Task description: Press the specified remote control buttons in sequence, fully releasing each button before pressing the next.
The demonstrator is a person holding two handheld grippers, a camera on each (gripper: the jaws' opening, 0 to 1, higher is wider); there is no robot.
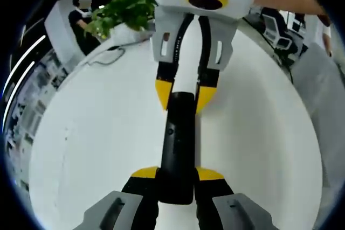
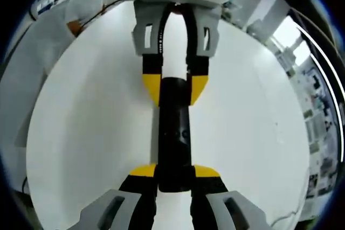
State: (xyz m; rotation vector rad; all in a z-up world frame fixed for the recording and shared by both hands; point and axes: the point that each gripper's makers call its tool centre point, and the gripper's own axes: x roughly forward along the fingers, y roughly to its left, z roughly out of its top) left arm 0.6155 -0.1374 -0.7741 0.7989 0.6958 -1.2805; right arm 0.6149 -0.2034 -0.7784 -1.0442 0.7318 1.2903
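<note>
Both grippers, left (image 1: 177, 179) and right (image 2: 175, 175), are pinching opposite ends of the remote (image 1: 178, 144), fingers nearly closed. It is looking stiff, light, slippery.

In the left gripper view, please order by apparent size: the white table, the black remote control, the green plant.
1. white table
2. black remote control
3. green plant
The plant stands farther from the camera, so its true size is unsure.
</note>
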